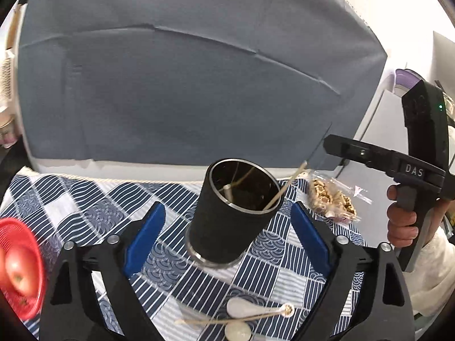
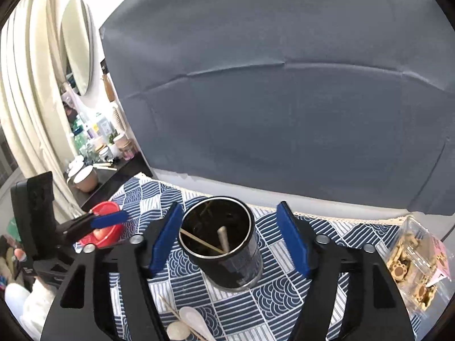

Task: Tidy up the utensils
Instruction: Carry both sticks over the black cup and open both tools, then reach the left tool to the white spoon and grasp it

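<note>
A black cylindrical utensil holder stands on the blue patterned tablecloth. It holds a thin wooden stick and a pale handle. White spoons and thin sticks lie on the cloth in front of it. My left gripper is open, its blue pads either side of the holder, apart from it. My right gripper is open and frames the holder too; it shows at the right of the left wrist view.
A red bowl with fruit sits at the left. A clear packet of biscuits lies at the right. A grey backdrop stands behind the table. A cluttered shelf is far left.
</note>
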Tool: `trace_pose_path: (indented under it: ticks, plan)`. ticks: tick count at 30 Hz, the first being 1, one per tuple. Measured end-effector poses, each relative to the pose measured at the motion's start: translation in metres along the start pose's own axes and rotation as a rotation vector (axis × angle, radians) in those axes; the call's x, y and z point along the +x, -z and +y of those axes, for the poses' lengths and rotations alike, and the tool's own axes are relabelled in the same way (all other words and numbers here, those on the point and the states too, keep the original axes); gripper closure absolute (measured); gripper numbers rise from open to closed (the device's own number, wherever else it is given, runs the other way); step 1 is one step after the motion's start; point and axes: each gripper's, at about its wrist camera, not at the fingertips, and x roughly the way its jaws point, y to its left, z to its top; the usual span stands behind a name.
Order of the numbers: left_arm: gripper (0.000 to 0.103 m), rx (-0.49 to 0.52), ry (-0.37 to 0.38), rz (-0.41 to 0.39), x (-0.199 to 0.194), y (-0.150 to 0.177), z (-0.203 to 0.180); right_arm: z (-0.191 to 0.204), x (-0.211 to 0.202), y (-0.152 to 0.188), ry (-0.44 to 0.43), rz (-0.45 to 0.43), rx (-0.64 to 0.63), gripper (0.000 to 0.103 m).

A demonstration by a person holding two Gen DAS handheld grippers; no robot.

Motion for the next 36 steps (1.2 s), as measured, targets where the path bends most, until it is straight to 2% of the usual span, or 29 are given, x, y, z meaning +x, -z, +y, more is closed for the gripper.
trace_pose_path:
  ticks: [2, 4, 13, 20, 29, 36]
  plan:
    - [0.010, -0.006, -0.023, 0.003, -0.008, 0.004, 0.000, 0.003, -0.007, 0.005, -0.003, 0.001, -0.007, 0.024]
    - [0.009, -0.014, -0.058, 0.006, -0.017, 0.011, 0.000, 0.005, -0.011, 0.009, -0.007, 0.007, -0.011, 0.019]
    - [0.006, -0.030, -0.179, 0.030, -0.048, 0.041, -0.007, 0.013, -0.029, 0.031, 0.000, 0.032, -0.014, 0.017]
    - [0.006, -0.032, -0.254, 0.082, -0.057, 0.068, -0.008, 0.014, -0.040, 0.054, 0.000, 0.058, -0.016, 0.016]
    - [0.006, -0.057, -0.294, 0.155, -0.065, 0.103, -0.006, 0.028, -0.040, 0.085, -0.015, 0.105, -0.083, 0.017]
    - [0.006, -0.042, -0.276, 0.200, -0.066, 0.121, -0.011, 0.028, -0.021, 0.102, -0.040, 0.172, -0.091, 0.017]
